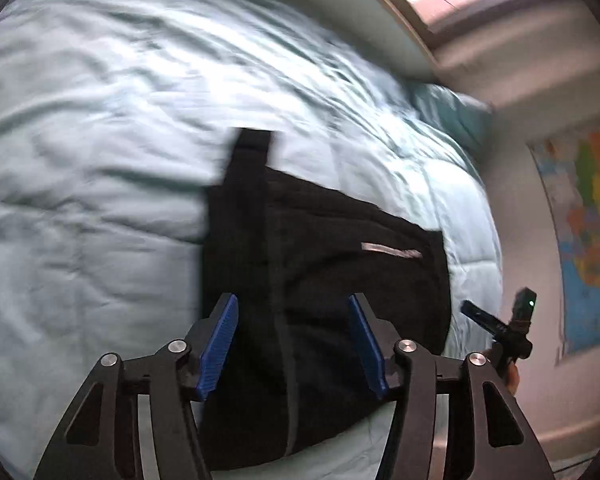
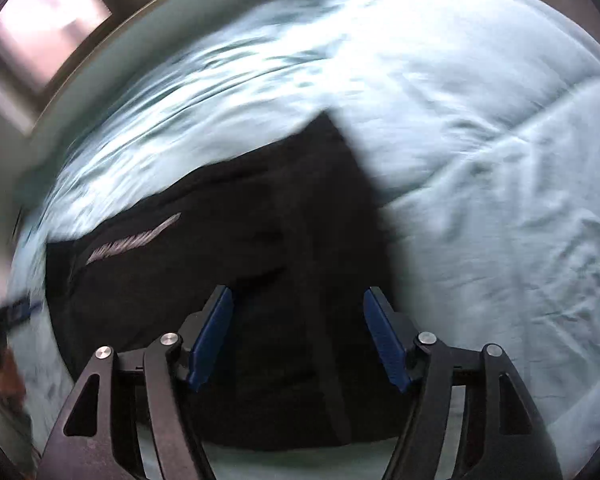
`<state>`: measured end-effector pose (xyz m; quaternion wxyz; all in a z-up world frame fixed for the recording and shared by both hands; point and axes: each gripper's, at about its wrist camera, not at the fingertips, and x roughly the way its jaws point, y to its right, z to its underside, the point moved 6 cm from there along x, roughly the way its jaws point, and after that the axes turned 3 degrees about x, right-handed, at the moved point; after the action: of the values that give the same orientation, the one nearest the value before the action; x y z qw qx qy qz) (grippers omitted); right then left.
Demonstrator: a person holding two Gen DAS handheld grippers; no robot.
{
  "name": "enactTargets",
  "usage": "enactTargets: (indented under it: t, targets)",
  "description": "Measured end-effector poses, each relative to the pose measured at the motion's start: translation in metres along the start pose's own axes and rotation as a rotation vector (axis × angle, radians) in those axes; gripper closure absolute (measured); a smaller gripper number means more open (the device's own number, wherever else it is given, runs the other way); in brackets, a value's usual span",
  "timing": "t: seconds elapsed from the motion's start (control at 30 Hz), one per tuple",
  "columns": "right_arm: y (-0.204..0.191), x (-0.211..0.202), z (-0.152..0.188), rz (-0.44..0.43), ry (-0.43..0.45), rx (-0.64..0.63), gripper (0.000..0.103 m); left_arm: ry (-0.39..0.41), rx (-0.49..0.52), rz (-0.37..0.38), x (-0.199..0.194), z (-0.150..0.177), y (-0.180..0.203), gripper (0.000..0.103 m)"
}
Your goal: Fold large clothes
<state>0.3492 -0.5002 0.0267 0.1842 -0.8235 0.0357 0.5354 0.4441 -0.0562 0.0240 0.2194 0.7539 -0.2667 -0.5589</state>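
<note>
While both grippers' fingers [image 1: 220, 344] are hanging spread and empty over the black garment [image 1: 332, 280], the next fold is needing a fresh edge grip.

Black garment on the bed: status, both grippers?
Left gripper open, empty. Right gripper open, empty. Black garment lies partly folded on the light blue comforter, under both grippers. Nothing in the way.

There is one black garment [image 1: 324, 280] on one pale blue bed cover [image 1: 100, 160]. I count two grippers, left [image 1: 294, 312] and right [image 2: 298, 304], one wall map [image 1: 588, 232], and one window [image 2: 48, 20].
</note>
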Motion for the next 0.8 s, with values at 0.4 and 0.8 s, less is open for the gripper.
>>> enactTargets:
  t: [0.4, 0.8]
  targets:
    - [-0.023, 0.080, 0.042, 0.088, -0.139, 0.003, 0.027, -0.115, -0.128, -0.143, 0.104, -0.002, -0.066, 0.042]
    - [-0.035, -0.009, 0.017, 0.097, 0.092, 0.112, 0.027, 0.108, 0.244, -0.302, -0.037, 0.007, 0.061, 0.042]
